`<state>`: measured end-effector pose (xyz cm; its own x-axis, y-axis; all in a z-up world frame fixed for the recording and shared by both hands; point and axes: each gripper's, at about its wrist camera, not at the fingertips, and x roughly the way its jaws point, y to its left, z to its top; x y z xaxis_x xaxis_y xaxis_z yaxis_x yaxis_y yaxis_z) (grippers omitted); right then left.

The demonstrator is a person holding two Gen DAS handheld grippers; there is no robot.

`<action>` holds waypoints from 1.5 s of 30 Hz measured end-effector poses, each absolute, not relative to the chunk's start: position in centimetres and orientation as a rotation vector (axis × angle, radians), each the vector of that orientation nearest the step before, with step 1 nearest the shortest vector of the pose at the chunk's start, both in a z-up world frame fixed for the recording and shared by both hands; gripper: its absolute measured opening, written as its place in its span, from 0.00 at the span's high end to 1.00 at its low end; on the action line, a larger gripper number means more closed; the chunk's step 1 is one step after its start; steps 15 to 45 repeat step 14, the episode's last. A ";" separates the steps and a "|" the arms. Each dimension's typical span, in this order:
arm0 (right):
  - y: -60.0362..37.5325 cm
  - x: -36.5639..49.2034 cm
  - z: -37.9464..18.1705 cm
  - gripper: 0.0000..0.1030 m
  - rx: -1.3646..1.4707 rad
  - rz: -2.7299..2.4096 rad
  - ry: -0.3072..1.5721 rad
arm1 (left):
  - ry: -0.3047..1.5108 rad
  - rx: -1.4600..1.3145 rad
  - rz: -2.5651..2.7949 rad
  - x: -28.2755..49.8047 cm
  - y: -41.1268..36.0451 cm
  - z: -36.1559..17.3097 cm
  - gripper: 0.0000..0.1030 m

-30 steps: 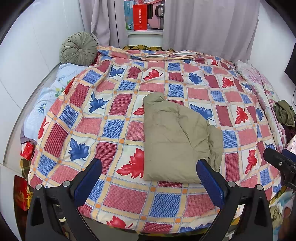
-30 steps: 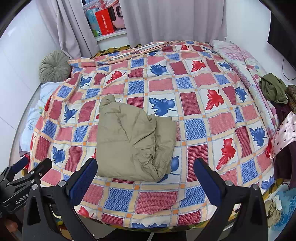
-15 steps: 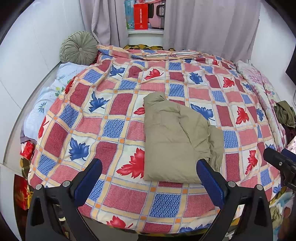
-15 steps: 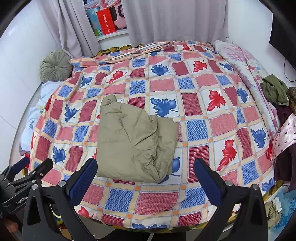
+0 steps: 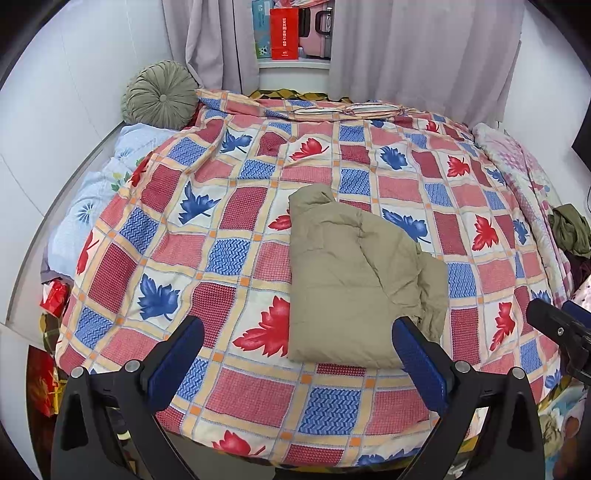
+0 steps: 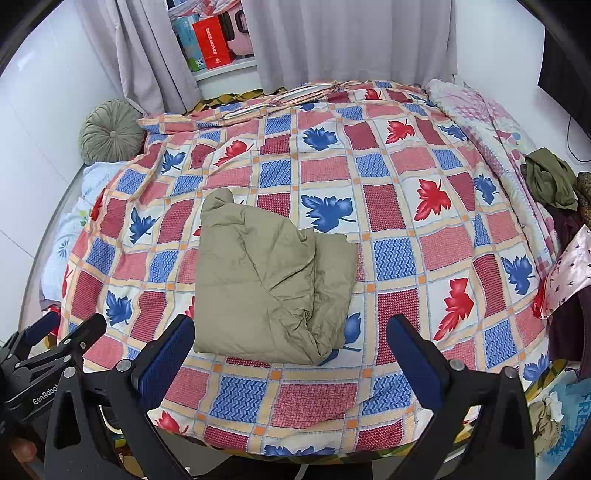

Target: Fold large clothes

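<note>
A khaki padded jacket (image 5: 351,280) lies folded into a rough rectangle on the checked leaf-pattern quilt (image 5: 236,254); it also shows in the right wrist view (image 6: 266,284). My left gripper (image 5: 295,354) is open and empty, held above the bed's near edge, just short of the jacket. My right gripper (image 6: 290,350) is open and empty, also above the near edge, with the jacket between and beyond its fingers. The other gripper's tip shows at the far right of the left wrist view (image 5: 554,328) and at the far left of the right wrist view (image 6: 48,354).
A round green cushion (image 5: 160,96) sits at the bed's far left. A pale blue pillow (image 5: 99,195) lies along the left side. Loose clothes (image 6: 550,181) pile up at the right edge. Curtains (image 6: 354,40) and a shelf with a red box (image 5: 283,33) stand behind the bed.
Both views have shifted slightly, as if the grippers drew back and tilted a little. The jacket has not moved and both grippers stay open.
</note>
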<state>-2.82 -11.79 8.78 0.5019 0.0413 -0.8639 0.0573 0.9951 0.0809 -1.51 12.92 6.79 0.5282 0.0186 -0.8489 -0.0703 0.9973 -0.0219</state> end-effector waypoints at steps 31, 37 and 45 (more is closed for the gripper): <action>-11.6 -2.9 8.9 0.00 0.106 -0.014 1.046 | 1.017 -0.062 0.051 -1.9 13.0 6.4 0.01; -11.6 -2.9 8.9 0.00 0.106 -0.014 1.046 | 1.017 -0.062 0.051 -1.9 13.0 6.4 0.01; -11.6 -2.9 8.9 0.00 0.106 -0.014 1.046 | 1.017 -0.062 0.051 -1.9 13.0 6.4 0.01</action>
